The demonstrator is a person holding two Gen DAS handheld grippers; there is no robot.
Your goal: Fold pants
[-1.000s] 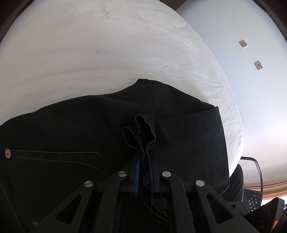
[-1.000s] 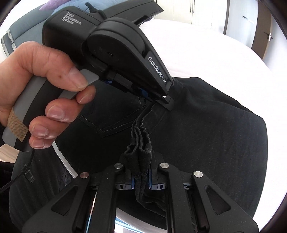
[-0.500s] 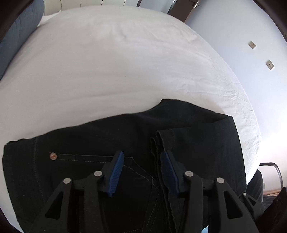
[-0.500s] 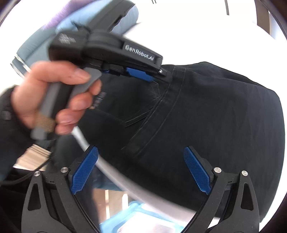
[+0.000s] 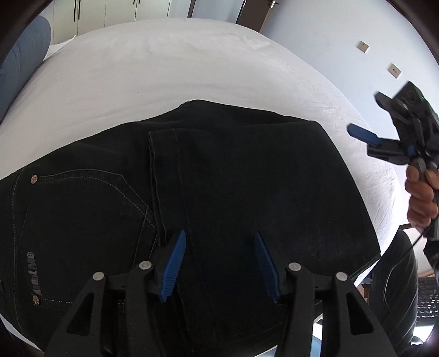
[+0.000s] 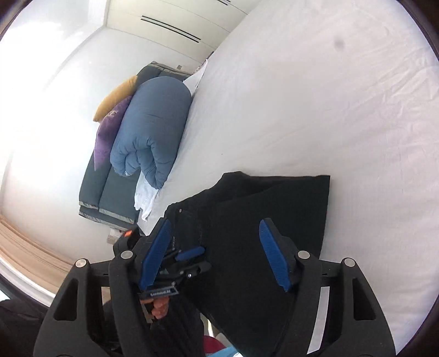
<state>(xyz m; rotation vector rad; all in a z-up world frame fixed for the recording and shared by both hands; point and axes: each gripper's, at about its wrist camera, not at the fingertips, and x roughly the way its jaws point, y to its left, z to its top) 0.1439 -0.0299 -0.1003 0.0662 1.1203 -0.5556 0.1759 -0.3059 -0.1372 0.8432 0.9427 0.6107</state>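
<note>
Black pants [image 5: 225,208] lying folded at near edge of white bed [image 5: 170,63], both hand-held grippers spread wide and empty, left [image 5: 219,263] low over them, right [image 6: 216,252] lifted clear; fold looks laid, probably another fold or smoothing next.

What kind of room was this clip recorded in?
Most likely a bedroom. The black pants lie folded on a wide bed with a white sheet, a rolled blue duvet and pillows sit beside it, and built-in wardrobe doors line the far wall.
</note>
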